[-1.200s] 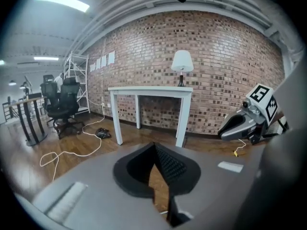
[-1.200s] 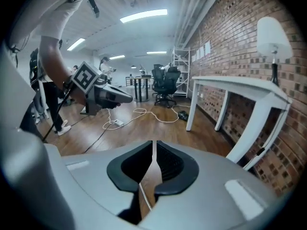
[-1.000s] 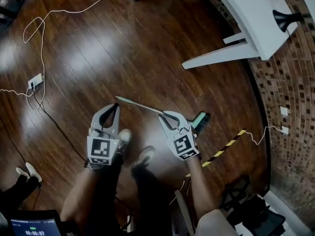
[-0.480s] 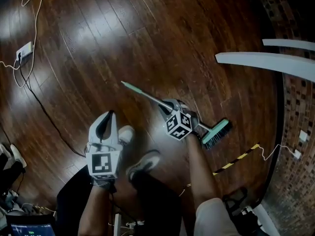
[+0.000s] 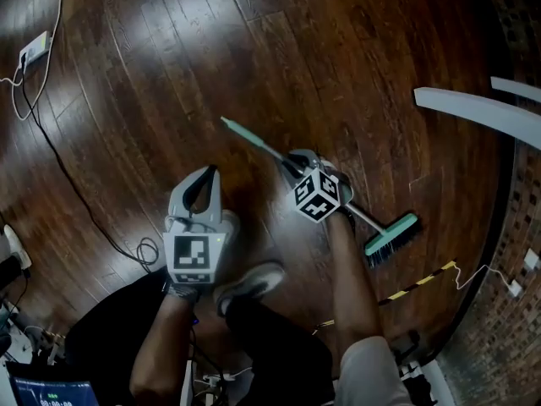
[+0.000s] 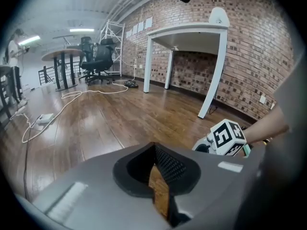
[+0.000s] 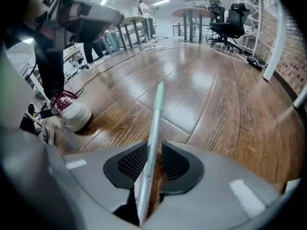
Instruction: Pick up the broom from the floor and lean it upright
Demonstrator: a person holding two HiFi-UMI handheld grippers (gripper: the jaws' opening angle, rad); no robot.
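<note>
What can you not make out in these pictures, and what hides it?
Head view: broom handle's middle, under the right gripper and its cube.
Right gripper view: broom head, beyond the bottom edge.
Head view: white table, cut by the right edge.
Head view: screen text, too small.

Glossy dark wood floor (image 5: 169, 74), brick wall (image 6: 249, 47), white table (image 6: 192, 30), black office chairs (image 6: 98, 56) beyond.

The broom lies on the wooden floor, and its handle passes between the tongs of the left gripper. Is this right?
No: it is the right gripper. The right gripper view shows the broom handle between its tongs, which have just been opening. The rest holds.
</note>
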